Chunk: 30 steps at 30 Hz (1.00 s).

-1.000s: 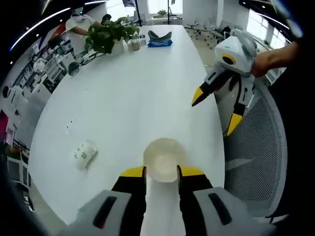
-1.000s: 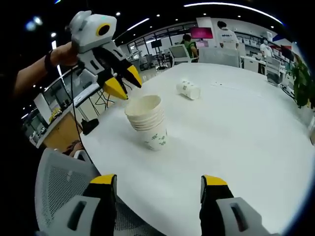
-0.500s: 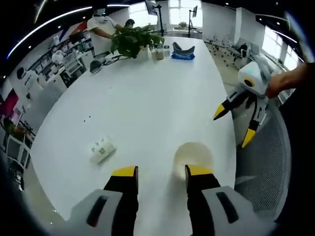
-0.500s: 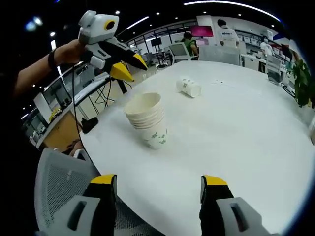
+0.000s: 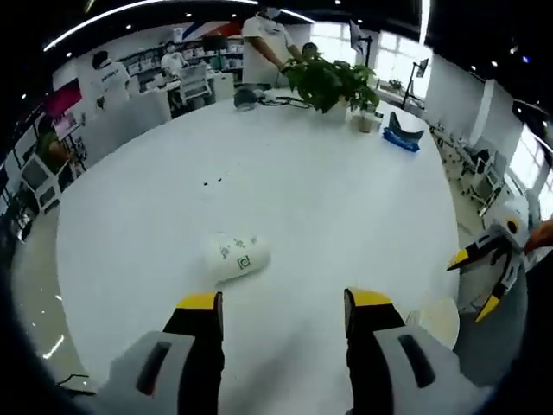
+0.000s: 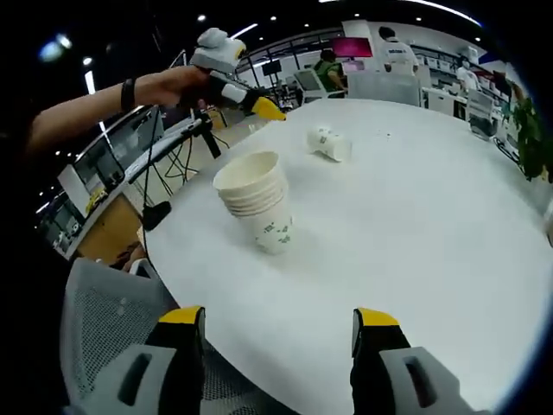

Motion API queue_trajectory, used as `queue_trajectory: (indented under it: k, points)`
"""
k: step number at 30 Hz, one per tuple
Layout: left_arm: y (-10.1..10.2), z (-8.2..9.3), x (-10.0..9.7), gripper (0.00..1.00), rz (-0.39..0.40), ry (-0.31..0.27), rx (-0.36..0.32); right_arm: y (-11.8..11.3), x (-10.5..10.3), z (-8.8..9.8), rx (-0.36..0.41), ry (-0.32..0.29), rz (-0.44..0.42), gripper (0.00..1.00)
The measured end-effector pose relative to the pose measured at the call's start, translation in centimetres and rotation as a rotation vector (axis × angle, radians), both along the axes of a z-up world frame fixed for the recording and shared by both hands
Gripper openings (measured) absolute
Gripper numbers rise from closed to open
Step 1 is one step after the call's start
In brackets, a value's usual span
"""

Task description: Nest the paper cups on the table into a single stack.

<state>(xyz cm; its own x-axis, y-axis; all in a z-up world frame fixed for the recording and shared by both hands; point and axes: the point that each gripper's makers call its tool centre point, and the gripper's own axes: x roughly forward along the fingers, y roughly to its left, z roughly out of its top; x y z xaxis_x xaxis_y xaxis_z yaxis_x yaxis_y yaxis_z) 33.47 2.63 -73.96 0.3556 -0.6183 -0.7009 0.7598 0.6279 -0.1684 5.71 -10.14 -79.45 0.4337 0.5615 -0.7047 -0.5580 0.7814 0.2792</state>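
Swung away from the cup stack [image 6: 257, 201], the left gripper [image 5: 281, 304] now faces the lying cup [image 5: 236, 257], just ahead of its spread, empty jaws. Right gripper [image 6: 279, 324], jaws apart and empty, has the stack ahead-left on the desk [image 6: 415, 216].

**Lighting / pic quality**

Bright, even light from ceiling strips + spots. I see soft glare on the white table [image 5: 285, 199], faint shadows only. Strong fisheye bend at edges; bg ppl slightly soft, mild motion blur in left gripper view.
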Motion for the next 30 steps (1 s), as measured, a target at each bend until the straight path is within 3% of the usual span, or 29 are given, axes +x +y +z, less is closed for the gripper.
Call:
queue_trajectory:
  k: [2, 9, 13, 18, 22, 27, 30]
  points:
    - [-0.2, -0.7, 0.8, 0.56, 0.035, 0.036, -0.035, 0.0, 0.1, -0.1, 0.001, 0.005, -0.003, 0.70]
    - [0.0, -3.8, 3.8, 0.62, 0.077, 0.068, -0.008, -0.3, 0.2, -0.5, 0.003, 0.025, -0.032, 0.70]
    - [-0.4, -4.7, 5.4, 0.64, 0.104, 0.097, -0.038, -0.9, 0.2, -0.8, -0.001, 0.044, -0.043, 0.70]
    - [-1.7, -5.4, 5.9, 0.73, 0.096, 0.148, -0.078, -1.1, 0.2, -1.2, -0.001, 0.062, -0.050, 0.70]
    - [-3.1, -6.3, 5.9, 0.73, 0.079, 0.190, -0.100, -0.8, 0.4, -1.5, 0.000, 0.069, -0.048, 0.70]
    - [-4.4, -7.3, 5.6, 0.69, 0.072, 0.206, -0.087, -0.3, 0.5, -1.7, 0.010, 0.075, -0.051, 0.69]
    - [-4.6, -7.6, 5.7, 0.59, 0.114, 0.227, -0.097, -0.2, 0.4, -1.7, 0.011, 0.078, -0.049, 0.69]
